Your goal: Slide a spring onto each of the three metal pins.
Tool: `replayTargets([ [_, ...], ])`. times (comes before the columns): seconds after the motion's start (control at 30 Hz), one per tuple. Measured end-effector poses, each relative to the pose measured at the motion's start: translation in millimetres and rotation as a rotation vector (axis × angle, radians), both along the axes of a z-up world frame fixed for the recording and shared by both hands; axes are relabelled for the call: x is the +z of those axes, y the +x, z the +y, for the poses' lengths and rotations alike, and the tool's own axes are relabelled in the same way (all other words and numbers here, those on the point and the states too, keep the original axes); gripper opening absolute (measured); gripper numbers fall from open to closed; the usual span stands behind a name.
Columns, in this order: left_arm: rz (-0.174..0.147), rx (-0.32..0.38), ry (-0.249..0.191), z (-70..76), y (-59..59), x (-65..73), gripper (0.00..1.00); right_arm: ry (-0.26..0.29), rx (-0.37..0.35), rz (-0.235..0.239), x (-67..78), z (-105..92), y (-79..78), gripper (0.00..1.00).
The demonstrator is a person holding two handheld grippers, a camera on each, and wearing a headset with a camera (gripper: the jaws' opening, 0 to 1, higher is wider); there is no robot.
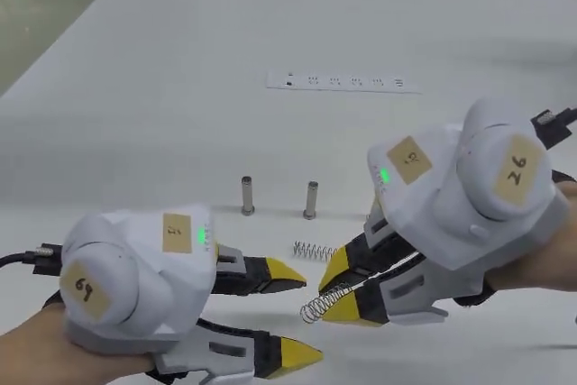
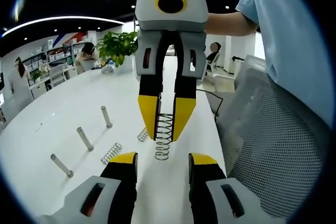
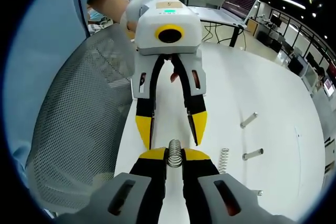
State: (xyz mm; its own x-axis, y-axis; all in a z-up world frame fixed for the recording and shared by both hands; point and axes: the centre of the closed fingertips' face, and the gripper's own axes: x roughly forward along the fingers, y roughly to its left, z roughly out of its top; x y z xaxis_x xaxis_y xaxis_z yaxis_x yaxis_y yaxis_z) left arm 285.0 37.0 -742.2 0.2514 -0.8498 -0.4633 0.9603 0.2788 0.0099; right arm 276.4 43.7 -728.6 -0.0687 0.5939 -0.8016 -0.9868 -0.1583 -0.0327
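My right gripper [image 1: 341,291] is shut on a spring [image 1: 315,304], whose coils stick out past its yellow tips just above the white table [image 1: 180,114]. In the right gripper view the spring [image 3: 175,153] sits pinched between the jaws. My left gripper [image 1: 296,313] faces it from the left, open and holding nothing. Two upright metal pins [image 1: 247,196] [image 1: 311,200] stand behind; in the left gripper view three pins [image 2: 85,138] stand in a row. Two loose springs [image 2: 111,152] [image 2: 143,134] lie by the pins, one showing ahead as a spring [image 1: 314,250].
A white power strip [image 1: 343,81] lies flat farther back on the table. A grey mesh chair [image 2: 273,145] stands at the table's near edge beside the person. A potted plant [image 2: 118,45] stands at the table's far end.
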Motion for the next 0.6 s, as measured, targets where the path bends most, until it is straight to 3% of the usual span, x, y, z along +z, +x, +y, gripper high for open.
replayTargets([
  [0.13,0.002,0.02,0.002,2.8,0.3,-1.4,0.44,-0.001,0.0,-0.005,0.2,0.1,0.6,0.08],
  [0.27,0.014,0.065,-0.026,8.6,0.8,1.4,0.43,-0.003,0.001,-0.006,0.8,0.1,0.6,0.08],
  [0.6,0.015,0.132,-0.027,24.1,2.7,0.3,0.44,-0.018,0.012,-0.014,-0.6,-1.5,2.6,0.08],
])
